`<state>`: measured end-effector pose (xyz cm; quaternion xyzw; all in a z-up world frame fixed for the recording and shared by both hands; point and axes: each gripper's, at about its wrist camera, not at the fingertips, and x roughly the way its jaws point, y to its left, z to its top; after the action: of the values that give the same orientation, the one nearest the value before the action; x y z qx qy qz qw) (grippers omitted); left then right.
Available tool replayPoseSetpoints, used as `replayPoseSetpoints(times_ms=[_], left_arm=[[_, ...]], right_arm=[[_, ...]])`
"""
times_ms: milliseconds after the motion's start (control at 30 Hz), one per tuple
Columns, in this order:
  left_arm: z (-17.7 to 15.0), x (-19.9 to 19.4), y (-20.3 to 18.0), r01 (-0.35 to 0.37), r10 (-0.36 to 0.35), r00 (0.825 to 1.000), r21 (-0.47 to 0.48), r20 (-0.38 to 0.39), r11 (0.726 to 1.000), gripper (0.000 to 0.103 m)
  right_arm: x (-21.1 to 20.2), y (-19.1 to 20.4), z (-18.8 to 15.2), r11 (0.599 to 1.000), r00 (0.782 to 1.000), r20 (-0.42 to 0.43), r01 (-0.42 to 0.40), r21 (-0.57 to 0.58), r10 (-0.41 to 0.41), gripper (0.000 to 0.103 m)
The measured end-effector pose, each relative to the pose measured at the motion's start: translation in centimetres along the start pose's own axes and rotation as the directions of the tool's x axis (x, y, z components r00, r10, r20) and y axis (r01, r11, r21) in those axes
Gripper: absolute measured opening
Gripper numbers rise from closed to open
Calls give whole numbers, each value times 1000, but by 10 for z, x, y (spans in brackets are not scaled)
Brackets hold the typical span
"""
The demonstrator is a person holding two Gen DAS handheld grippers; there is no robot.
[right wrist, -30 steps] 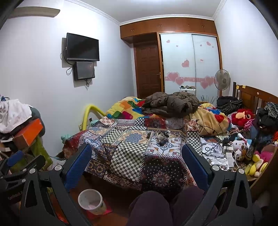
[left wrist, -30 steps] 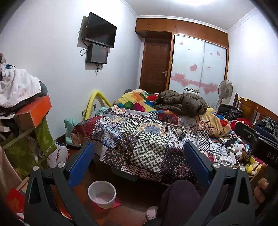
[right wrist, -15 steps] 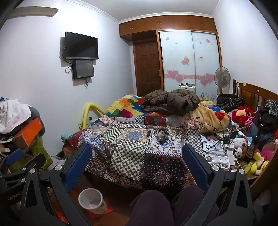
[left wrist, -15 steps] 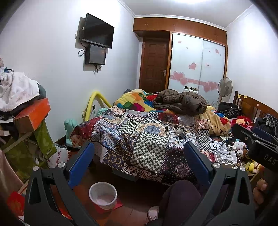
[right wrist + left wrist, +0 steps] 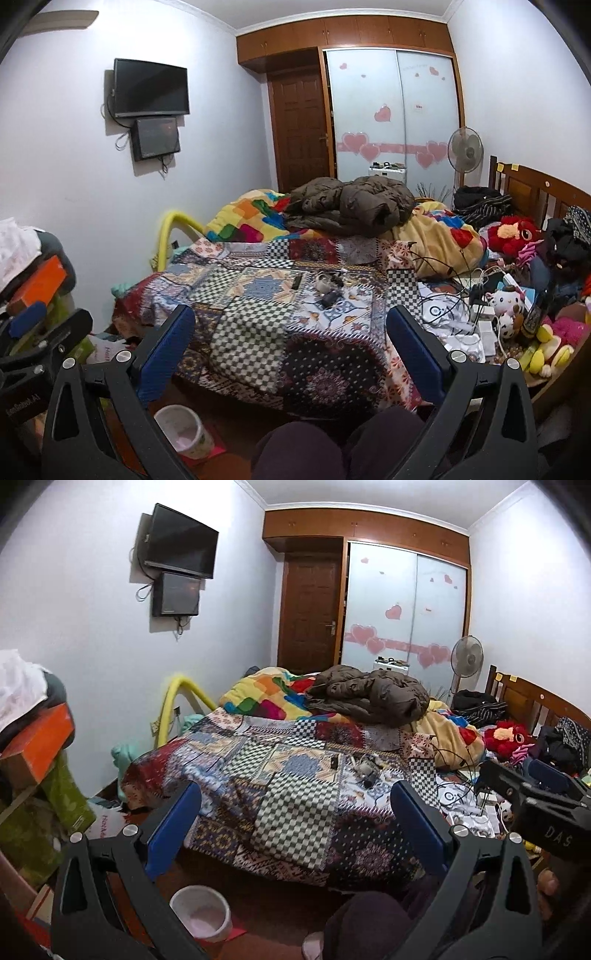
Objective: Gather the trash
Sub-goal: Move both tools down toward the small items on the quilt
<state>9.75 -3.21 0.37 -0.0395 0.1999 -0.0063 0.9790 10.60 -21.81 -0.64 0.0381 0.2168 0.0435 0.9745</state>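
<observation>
Small loose items, some white and crumpled and some dark, lie in a cluster on the patchwork quilt of the bed. The right wrist view shows the same cluster mid-quilt. A white waste bin stands on the floor at the bed's near left corner, and it also shows low left in the right wrist view. My left gripper is open and holds nothing, well short of the bed. Beside it, my right gripper is also open with nothing between its fingers.
A person's knees sit below the grippers. Stacked boxes and clothes crowd the left. Cables, plush toys and bottles clutter the bed's right side. A brown jacket and blankets lie at the far end. A fan stands by the wardrobe.
Both views have drifted slightly, so the room slides a little to the left in frame. Both grippers stay open and nothing on the bed has moved.
</observation>
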Motion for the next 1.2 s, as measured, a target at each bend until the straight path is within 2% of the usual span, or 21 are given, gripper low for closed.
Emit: replayPoseSetpoints(times_ms=[400, 600, 733, 800, 900, 1033, 1100, 1167, 1200], left_arm=[[43, 125, -44, 63, -63, 996, -14, -55, 998, 103], [54, 201, -56, 77, -81, 991, -39, -107, 996, 103], [53, 253, -60, 78, -88, 983, -66, -159, 995, 102], [48, 284, -63, 79, -93, 976, -76, -198, 994, 97], [39, 327, -71, 65, -78, 966, -58, -247, 996, 91], [24, 376, -86, 58, -59, 949, -14, -308, 998, 80], [16, 401, -93, 77, -77, 936, -13, -344, 997, 73], [8, 420, -100, 88, -86, 925, -10, -369, 996, 69], [3, 430, -105, 98, -92, 919, -5, -384, 995, 69]], right_arm=[[89, -46, 41, 995, 995, -35, 95, 6, -95, 103], [147, -66, 49, 996, 994, -68, 86, -30, -88, 103], [192, -83, 46, 998, 989, -140, 42, -49, -48, 103], [211, -93, 43, 999, 984, -173, 27, -34, -33, 103], [243, -113, 37, 1000, 974, -229, 0, 9, 2, 103], [290, -134, 26, 998, 947, -319, -34, 50, 48, 100], [312, -143, 19, 996, 930, -360, -48, 77, 73, 92], [333, -150, 12, 993, 912, -398, -63, 100, 98, 89], [344, -152, 8, 991, 903, -415, -68, 117, 111, 83]])
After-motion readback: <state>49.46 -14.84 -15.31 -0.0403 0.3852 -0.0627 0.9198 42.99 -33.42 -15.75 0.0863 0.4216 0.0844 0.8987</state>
